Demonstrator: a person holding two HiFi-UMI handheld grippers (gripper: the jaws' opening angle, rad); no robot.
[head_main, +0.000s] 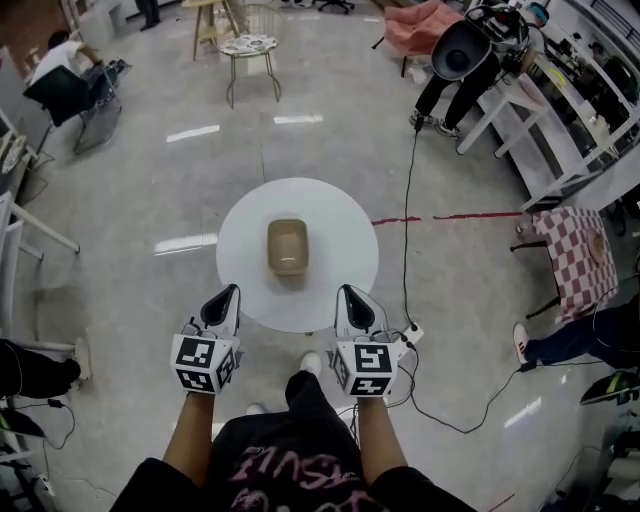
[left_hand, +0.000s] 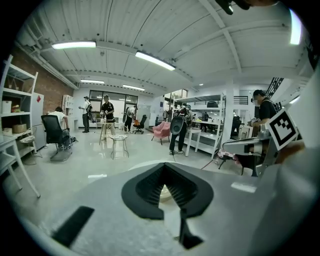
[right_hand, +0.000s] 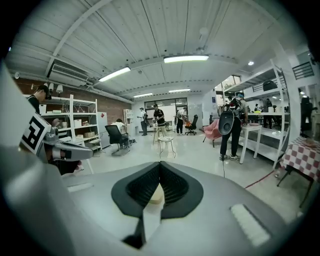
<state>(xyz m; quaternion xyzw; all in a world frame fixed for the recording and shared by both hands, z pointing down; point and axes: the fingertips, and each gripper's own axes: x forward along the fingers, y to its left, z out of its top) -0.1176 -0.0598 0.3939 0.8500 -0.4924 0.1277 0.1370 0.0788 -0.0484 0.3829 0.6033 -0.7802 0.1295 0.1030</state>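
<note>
Standing at the near rim of the round white table (head_main: 240, 215), the person holds both tools low and level just below the middle of the head view, one to each side of a tan open tub (head_main: 287, 246) that sits alone at the table's centre. The left gripper (head_main: 228, 292) has its jaws pressed together at the tips with nothing between them, and the right gripper (head_main: 345, 292) is closed the same way (each gripper view shows only a sliver of the tub below the black pads). Neither seems to touch the tub. Both noses aim at it, which I'd judge keeps it equally reachable. A black cable (head_main: 405, 250) trails over the floor right of the table.
</note>
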